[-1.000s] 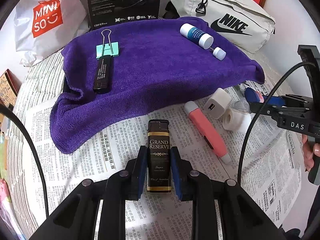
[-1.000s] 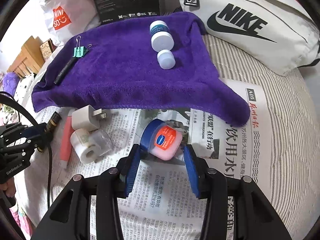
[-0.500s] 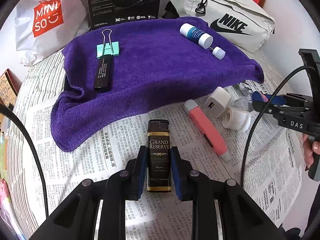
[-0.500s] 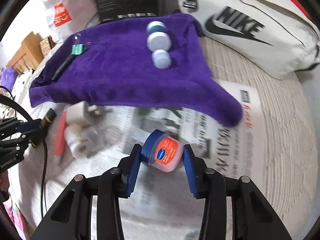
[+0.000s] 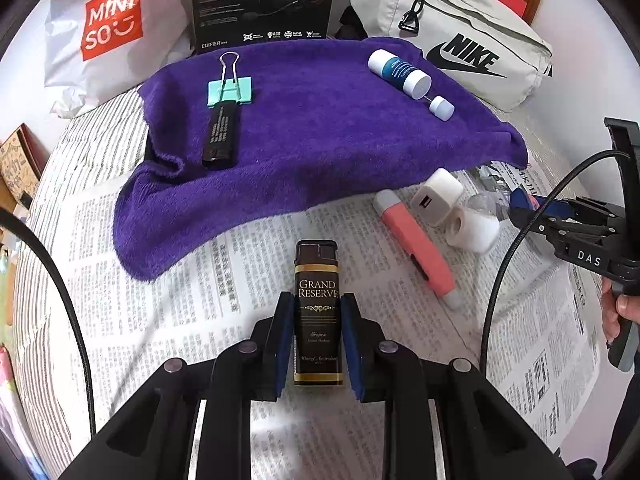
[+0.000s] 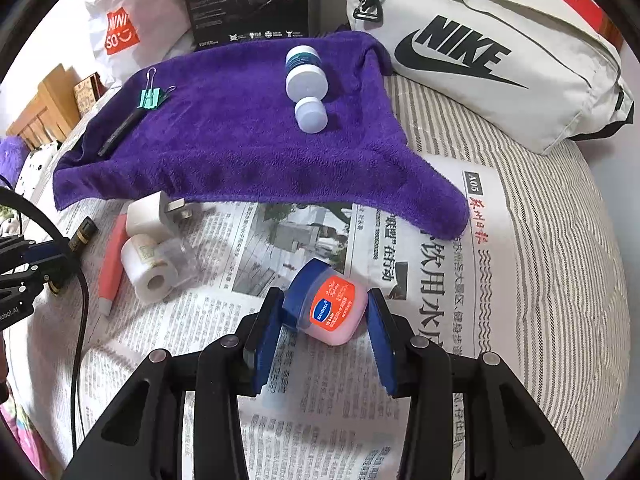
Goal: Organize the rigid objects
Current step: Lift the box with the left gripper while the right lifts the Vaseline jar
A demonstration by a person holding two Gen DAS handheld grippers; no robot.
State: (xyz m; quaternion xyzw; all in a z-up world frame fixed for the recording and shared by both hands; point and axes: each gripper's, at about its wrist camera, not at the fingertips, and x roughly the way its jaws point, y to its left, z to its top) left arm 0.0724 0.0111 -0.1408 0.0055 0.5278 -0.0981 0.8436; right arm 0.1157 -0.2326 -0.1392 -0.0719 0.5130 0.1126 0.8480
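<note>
My left gripper (image 5: 318, 312) is shut on a black Grand Reserve lighter (image 5: 317, 296) just above the newspaper. My right gripper (image 6: 324, 312) is shut on a small pink jelly jar with a blue lid (image 6: 326, 306), held tilted above the newspaper. A purple towel (image 5: 320, 132) lies ahead of both. On it are a teal binder clip (image 5: 230, 88), a black lighter (image 5: 220, 136), a white and blue bottle (image 5: 400, 74) and a small white cap (image 5: 441, 108). The towel also shows in the right wrist view (image 6: 240, 140).
On the newspaper (image 5: 180, 300) lie a pink pen-like stick (image 5: 416, 248), a white charger plug (image 5: 438, 196) and a white tape roll (image 5: 472, 230). A Miniso bag (image 5: 108, 24), a black box (image 5: 264, 0) and a Nike bag (image 5: 460, 44) line the back.
My right gripper has closed on the jelly jar and lifted it off the newspaper, toward the towel. My left gripper holds the lighter as before.
</note>
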